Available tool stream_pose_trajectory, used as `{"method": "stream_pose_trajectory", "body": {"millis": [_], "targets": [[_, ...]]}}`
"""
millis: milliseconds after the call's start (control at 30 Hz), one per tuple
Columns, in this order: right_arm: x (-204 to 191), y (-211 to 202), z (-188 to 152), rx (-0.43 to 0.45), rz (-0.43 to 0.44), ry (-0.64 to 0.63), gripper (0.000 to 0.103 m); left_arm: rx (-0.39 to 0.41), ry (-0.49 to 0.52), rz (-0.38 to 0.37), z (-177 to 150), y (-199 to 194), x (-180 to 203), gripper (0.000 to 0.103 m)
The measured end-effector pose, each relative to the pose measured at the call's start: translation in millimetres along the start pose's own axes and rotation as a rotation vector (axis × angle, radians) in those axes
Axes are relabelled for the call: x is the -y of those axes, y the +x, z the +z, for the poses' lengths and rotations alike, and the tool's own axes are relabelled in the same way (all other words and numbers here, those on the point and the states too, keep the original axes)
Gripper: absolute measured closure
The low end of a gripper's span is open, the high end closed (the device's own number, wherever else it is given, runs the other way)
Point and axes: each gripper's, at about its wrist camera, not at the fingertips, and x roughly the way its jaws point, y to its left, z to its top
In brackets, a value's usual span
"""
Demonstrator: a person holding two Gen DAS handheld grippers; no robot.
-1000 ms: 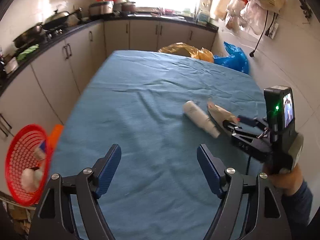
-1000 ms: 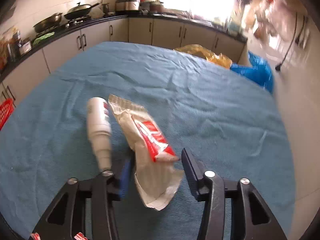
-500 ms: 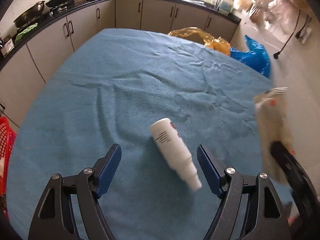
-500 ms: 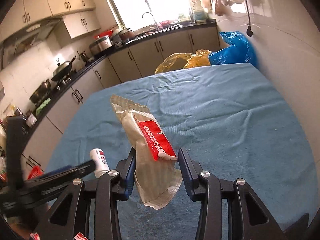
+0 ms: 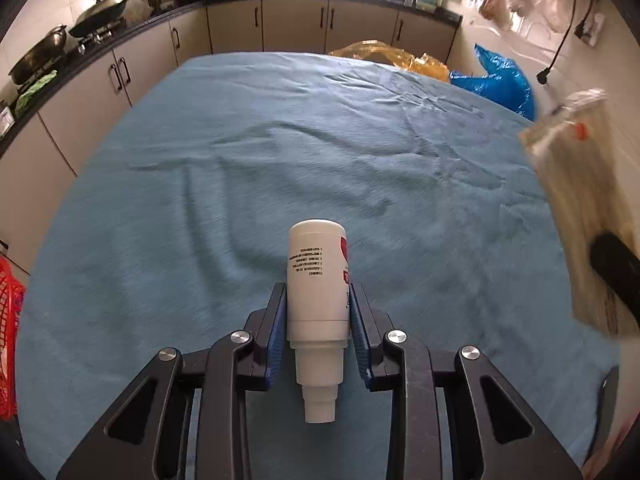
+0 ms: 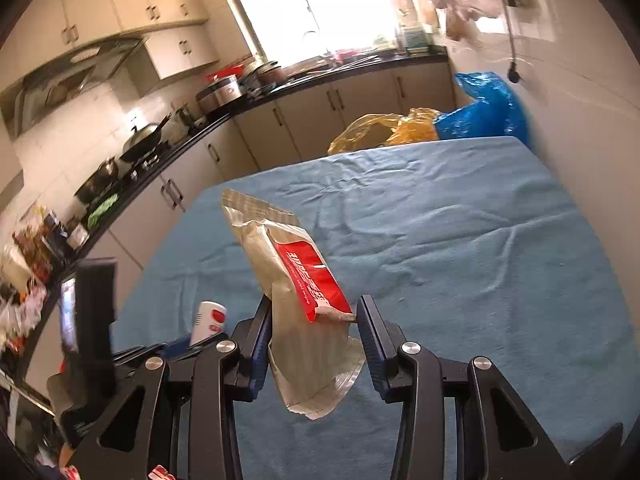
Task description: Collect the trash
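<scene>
On the blue-covered desk (image 5: 280, 168) we are closing in on the last loose pieces of trash, as far as we can judge. Our left gripper (image 5: 318, 334) is clamping its jaws, which have just been closing, on the white bottle (image 5: 318, 280), whose narrow neck is pointing back toward the camera while it is apparently still lying on the cloth. Our right gripper (image 6: 312, 334) is holding the crumpled snack wrapper (image 6: 298, 280) with the red label, pinched between its jaws and hanging clear above the desk. We are seeing no other litter on the cloth in either view. At the left edge of the left view a red basket (image 5: 8, 320) is partly showing; if that is the bin, we are still needing to carry both 2 items over and drop them in.
</scene>
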Motion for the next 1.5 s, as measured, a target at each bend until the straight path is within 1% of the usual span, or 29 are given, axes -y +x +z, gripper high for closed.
{"method": "stream_pose_trajectory", "body": {"millis": [67,167,300,367,500,600,700,900,1300,1500], "targets": [[-11,4,-5,-0.011,0.007,-0.028,0.059,0.046,0.009,0.008,-12,-11,-12,0.074],[-28,10,-15,-0.025,0.027,-0.08,0.059,0.12,0.012,0.042,-26,-26,-28,0.074],[-47,19,-28,-0.039,0.034,-0.145,0.059,0.212,0.005,0.097,-33,-38,-41,0.074],[-50,24,-31,-0.05,0.03,-0.16,0.059,0.239,-0.003,0.107,-34,-40,-45,0.074],[-54,31,-37,-0.066,0.02,-0.178,0.059,0.233,-0.017,0.094,-33,-37,-48,0.074],[-53,35,-38,-0.079,0.022,-0.182,0.059,0.243,-0.009,0.107,-33,-38,-47,0.074],[-54,37,-40,-0.084,0.021,-0.191,0.059,0.245,-0.011,0.1,-34,-40,-45,0.074],[-53,41,-43,-0.097,0.016,-0.197,0.059,0.253,-0.009,0.108,-37,-42,-46,0.074],[-56,36,-44,-0.082,0.019,-0.196,0.059,0.293,-0.002,0.155,-38,-48,-42,0.074],[-58,36,-45,-0.078,0.019,-0.198,0.059,0.302,-0.003,0.166,-37,-49,-43,0.074]]}}
